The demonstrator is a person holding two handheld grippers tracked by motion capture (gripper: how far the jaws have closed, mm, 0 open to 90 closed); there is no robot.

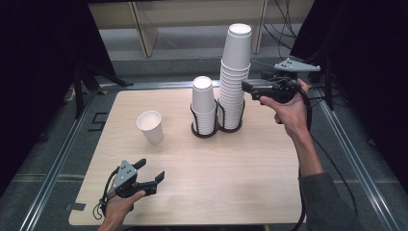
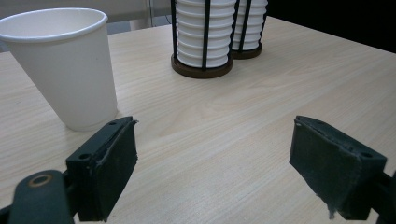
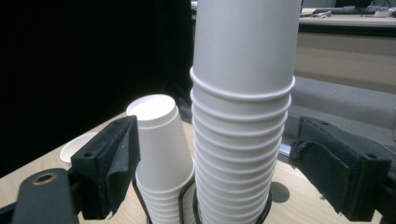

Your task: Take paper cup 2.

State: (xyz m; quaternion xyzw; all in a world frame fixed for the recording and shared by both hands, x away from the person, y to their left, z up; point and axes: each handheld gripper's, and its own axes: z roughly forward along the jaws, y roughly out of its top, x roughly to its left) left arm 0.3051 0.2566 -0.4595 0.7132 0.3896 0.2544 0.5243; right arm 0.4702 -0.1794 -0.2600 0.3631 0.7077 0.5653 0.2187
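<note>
Right gripper spread wide, I bracket the tall cup stack to pull one; left gripper waits, jaws apart

Lone cup left of stacks

Right gripper is sitting w/ jaws spread wide, tall cup stack standing between them, apart from both pads. Shorter cup stack is standing just beside it in a black wire holder. Single cup is peeking past the left jaw on the table.
</note>
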